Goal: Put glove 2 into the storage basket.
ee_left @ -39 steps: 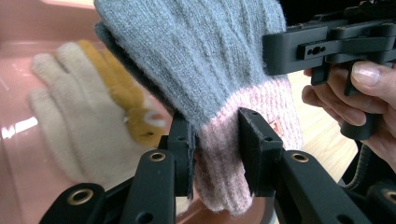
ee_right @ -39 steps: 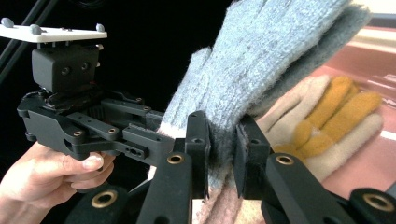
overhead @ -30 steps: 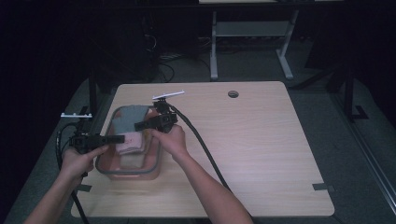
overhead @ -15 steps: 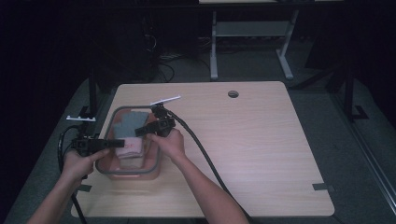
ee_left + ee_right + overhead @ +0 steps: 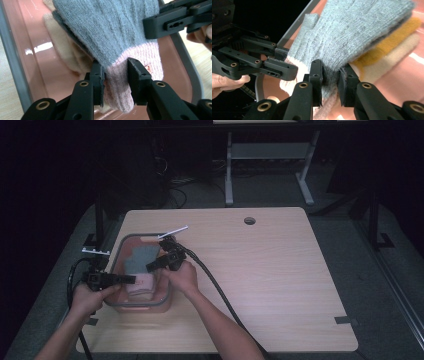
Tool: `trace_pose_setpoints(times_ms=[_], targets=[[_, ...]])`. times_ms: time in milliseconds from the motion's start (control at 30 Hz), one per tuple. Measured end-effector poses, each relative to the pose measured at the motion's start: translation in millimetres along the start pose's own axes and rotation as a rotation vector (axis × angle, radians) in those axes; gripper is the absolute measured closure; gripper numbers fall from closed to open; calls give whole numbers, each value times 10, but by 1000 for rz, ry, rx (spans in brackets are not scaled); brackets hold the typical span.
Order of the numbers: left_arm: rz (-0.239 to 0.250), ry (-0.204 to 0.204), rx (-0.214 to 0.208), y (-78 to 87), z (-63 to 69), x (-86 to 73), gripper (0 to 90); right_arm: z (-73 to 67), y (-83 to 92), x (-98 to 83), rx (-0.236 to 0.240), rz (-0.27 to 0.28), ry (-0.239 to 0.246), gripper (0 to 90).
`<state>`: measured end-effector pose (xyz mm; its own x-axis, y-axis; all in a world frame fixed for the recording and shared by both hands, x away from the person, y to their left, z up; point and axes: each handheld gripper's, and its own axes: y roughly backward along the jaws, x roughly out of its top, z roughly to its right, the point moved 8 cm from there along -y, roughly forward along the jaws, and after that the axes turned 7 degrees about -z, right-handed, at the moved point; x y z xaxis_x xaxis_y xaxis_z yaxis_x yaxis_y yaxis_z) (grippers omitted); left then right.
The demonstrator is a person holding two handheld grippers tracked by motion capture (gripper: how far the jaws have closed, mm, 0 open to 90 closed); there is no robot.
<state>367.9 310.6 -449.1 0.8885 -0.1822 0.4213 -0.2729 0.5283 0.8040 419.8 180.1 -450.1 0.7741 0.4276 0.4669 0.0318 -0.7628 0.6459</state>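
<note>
Gripping: both grippers pinch the same grey glove [image 5: 112, 32] with a pink cuff, over the pink bin [image 5: 165, 301].
Left gripper [image 5: 115, 75]: jaws pressed onto the pink cuff, knit bunched between them.
Right gripper [image 5: 331, 76]: jaws clamped on the glove's edge where grey meets pink.
Glove: lifted clear of the bin floor in the two gripper views, cuff toward the left gripper.
Bin: grey-rimmed, at the left side of the table [image 5: 280, 285]; its rim runs close beside both grippers.
Under the glove: a yellow knit piece [image 5: 392, 37] and a cream one [image 5: 392, 57], stacked in the bin, just below the lifted glove.
Cable [image 5: 215, 285]: black, trailing from the right gripper across the table beside the right forearm.
Table hole [image 5: 249, 221]: far side, well apart from the bin.
White strip [image 5: 173, 232]: at the bin's far edge, above the right gripper.
</note>
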Motion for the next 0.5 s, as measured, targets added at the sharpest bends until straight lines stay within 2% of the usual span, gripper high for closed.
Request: trace_pose_setpoints(times_ms=[200, 333, 433, 500], targets=[[-7, 3, 30, -33, -41, -12, 681, 27, 52, 1, -29, -3, 7, 739], [1, 10, 25, -28, -55, -8, 685, 44, 120, 32, -25, 21, -3, 733], [2, 0, 37, -25, -39, 12, 665, 73, 135, 23, -42, 12, 2, 728], [2, -4, 42, -24, -34, 19, 639, 79, 145, 26, -36, 20, -6, 727]])
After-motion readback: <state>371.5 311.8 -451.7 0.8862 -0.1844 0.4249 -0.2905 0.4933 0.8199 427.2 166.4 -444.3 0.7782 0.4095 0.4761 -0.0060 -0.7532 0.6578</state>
